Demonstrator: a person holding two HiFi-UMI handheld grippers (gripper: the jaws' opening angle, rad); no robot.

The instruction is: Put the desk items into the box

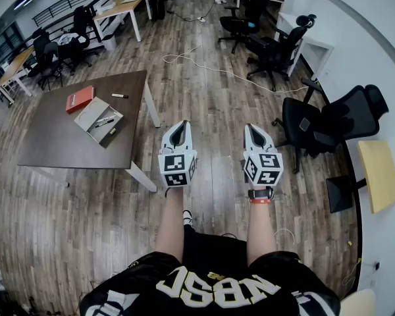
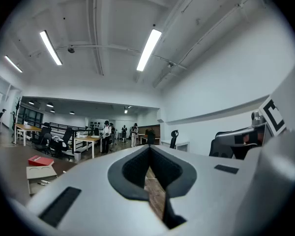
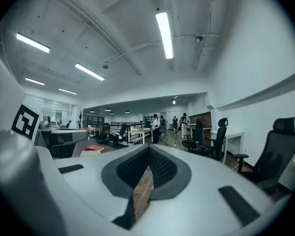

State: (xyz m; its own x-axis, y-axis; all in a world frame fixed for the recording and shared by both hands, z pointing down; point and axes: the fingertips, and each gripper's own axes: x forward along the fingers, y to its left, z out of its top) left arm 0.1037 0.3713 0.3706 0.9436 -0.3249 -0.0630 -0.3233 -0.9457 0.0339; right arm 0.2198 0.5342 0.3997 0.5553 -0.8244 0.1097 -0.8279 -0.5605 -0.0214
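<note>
Box (image 1: pixel 90 112) with pens (image 1: pixel 105 120) inside

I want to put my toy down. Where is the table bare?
The table is bare along its near edge, below the box, and left of the box. It is crowded at the far end, where red book, box and marker sit close.

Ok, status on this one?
Left hand-held gripper shut, empty. Right hand-held gripper shut, empty. Box open on table, far left, untouched. Nothing in the way.
</note>
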